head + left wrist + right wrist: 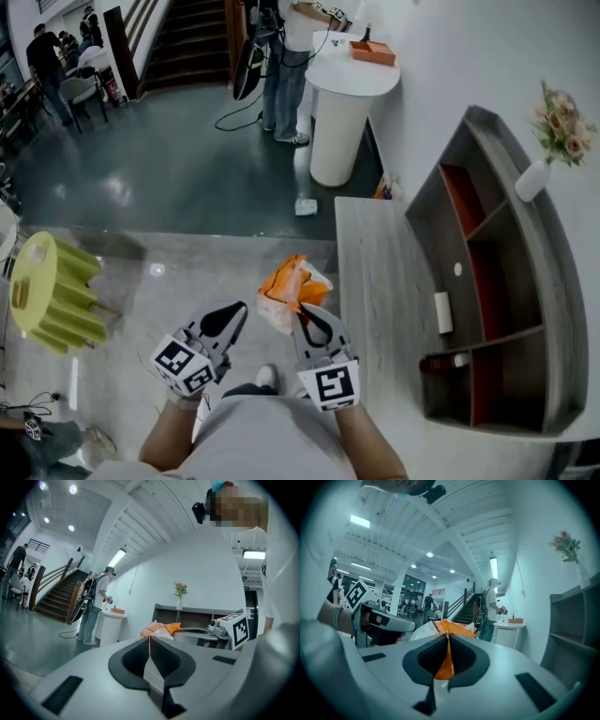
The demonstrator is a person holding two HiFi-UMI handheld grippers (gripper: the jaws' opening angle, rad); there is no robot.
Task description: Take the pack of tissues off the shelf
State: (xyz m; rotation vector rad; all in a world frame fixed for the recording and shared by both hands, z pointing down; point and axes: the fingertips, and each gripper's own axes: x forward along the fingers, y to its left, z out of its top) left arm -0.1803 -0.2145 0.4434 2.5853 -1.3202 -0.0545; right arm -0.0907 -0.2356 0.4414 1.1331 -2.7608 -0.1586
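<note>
The pack of tissues (292, 291) is orange and white and crinkled. It hangs in the air in front of me, left of the grey shelf (506, 309). My right gripper (302, 315) is shut on its near edge, and in the right gripper view orange film (446, 660) is pinched between the jaws. My left gripper (236, 313) hovers just left of the pack, apart from it, with its jaws together and nothing clearly between them. In the left gripper view the pack (161, 629) shows beyond the shut jaws (149, 641).
The curved shelf stands on a grey wooden top (375, 300), with a small white object (443, 312) in a compartment and a vase of flowers (544, 159) on top. A round white pedestal (342, 103) and a standing person (286, 66) are farther off. A yellow-green stool (47, 291) is at the left.
</note>
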